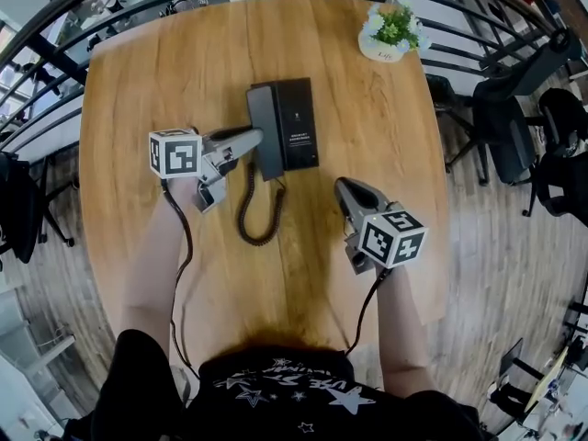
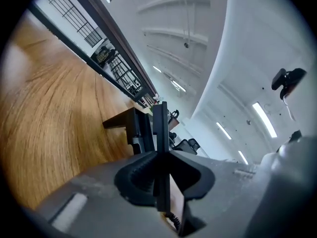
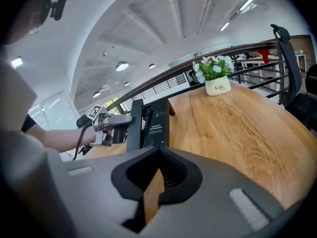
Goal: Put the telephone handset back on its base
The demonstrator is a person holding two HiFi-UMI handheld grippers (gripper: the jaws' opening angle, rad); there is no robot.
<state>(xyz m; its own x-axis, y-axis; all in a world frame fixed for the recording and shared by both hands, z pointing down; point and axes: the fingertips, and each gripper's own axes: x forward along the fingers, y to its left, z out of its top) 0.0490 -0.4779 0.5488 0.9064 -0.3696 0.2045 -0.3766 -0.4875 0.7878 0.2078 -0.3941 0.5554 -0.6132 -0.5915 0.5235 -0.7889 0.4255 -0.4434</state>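
The grey right gripper (image 1: 341, 186), at lower centre, is pressed together and empty. Above it, the grey left gripper (image 1: 254, 137) is pinching the black plastic telephone handset (image 1: 265, 113) at the left side of the black rectangular base (image 1: 299, 118). The handset should be seated flat before the jaws are loosened.

We stand in an open office: black mesh swivel chairs (image 1: 501, 125) behind a black metal railing (image 2: 116, 43), long white ceiling strip lights (image 2: 263, 119).
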